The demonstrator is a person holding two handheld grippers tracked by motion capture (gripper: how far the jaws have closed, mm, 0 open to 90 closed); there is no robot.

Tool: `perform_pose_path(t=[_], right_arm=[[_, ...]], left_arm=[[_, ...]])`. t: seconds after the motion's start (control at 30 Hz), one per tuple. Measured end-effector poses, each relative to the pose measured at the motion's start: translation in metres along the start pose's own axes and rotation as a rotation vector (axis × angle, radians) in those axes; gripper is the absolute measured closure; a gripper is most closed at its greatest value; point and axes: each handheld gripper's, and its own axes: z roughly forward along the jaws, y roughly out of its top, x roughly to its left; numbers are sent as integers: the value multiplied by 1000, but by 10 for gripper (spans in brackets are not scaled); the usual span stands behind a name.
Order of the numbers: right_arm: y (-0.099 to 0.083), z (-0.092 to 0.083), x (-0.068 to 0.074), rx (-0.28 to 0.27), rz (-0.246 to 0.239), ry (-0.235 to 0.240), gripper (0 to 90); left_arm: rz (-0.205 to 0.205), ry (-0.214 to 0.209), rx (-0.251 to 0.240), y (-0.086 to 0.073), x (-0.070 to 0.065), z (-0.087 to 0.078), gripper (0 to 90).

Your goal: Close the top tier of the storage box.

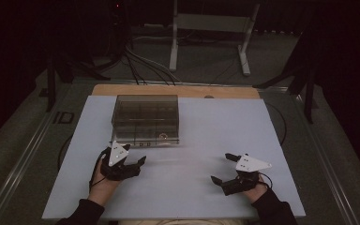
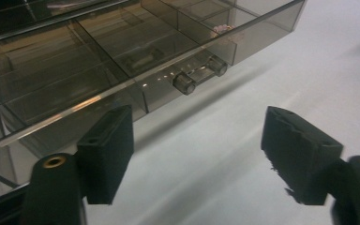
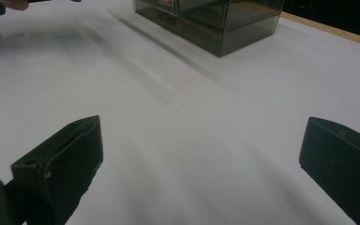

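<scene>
You held the left claw [image 1: 127, 158] just in front of the smoky transparent drawer box [image 1: 146, 119], its jaws spread apart and empty — the two small knobs [image 2: 198, 75] on the lowest drawer front lay just beyond them. Your right claw [image 1: 224, 168] hovered over bare white bench [image 1: 225, 126] well to the box's right — jaws likewise wide apart, gripping nothing. The box stood toward the bench's far left.

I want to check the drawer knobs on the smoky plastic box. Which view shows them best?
The left gripper view: the two knobs sit close and sharp. The high view shows them as tiny dots; the right gripper view shows the box far off, knobs indistinct.
</scene>
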Motion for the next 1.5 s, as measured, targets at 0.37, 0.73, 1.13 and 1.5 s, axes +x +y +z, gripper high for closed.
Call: perform_pose_path(t=[0.37, 0.73, 1.13, 1.5], right_arm=[[0, 0, 0, 0, -1, 1, 0], [0, 0, 0, -2, -4, 0, 0], [0, -1, 0, -2, -5, -1, 0], [0, -1, 0, -2, -6, 0, 0]], left_arm=[[22, 33, -2, 2, -1, 0, 483], [54, 61, -8, 4, -1, 2, 756], [57, 59, -7, 7, 3, 6, 895], [67, 63, -7, 7, 5, 11, 895]])
